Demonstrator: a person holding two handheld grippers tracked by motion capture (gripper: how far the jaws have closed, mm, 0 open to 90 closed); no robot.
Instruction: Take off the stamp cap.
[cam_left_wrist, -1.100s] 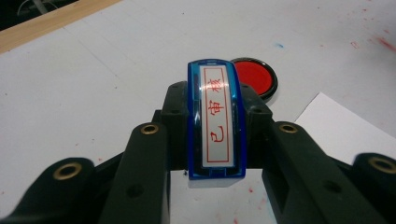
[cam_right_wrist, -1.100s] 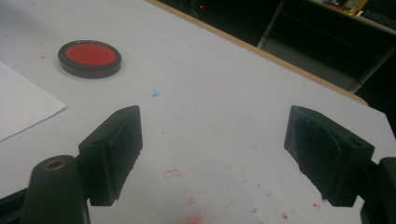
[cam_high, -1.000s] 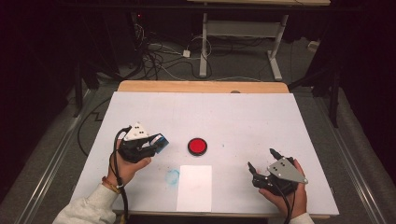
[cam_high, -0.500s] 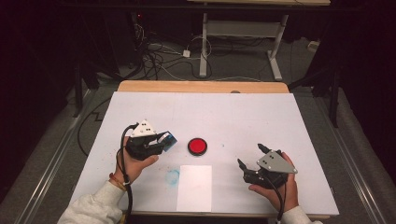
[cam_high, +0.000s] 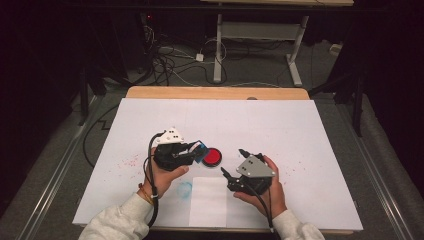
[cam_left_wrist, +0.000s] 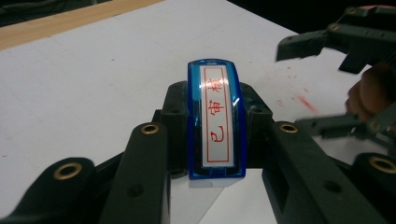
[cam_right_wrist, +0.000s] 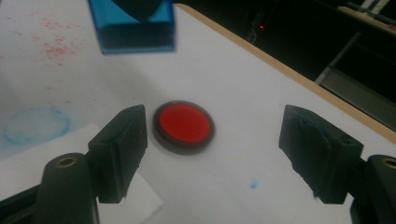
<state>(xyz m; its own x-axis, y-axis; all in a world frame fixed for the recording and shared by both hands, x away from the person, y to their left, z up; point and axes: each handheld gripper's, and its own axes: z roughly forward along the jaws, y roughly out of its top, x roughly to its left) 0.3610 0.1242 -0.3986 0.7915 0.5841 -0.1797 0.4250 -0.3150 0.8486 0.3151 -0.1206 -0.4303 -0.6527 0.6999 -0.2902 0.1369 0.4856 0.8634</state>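
Blue stamp (cam_left_wrist: 215, 121) clamped in left claw (cam_high: 196, 151); right claw (cam_right_wrist: 212, 154) apart, closing, flanking red ink pad (cam_right_wrist: 183, 125).

A white-covered table (cam_high: 300, 135) is shown; a red ink pad (cam_high: 212, 156) and a paper sheet (cam_high: 207, 200) are laid directly on it.

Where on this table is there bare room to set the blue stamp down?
The far half of the white table cover, up to the wooden edge, is bare, as is its right side. It is crowded near the person: red ink pad, paper sheet, blue stain and both tools.
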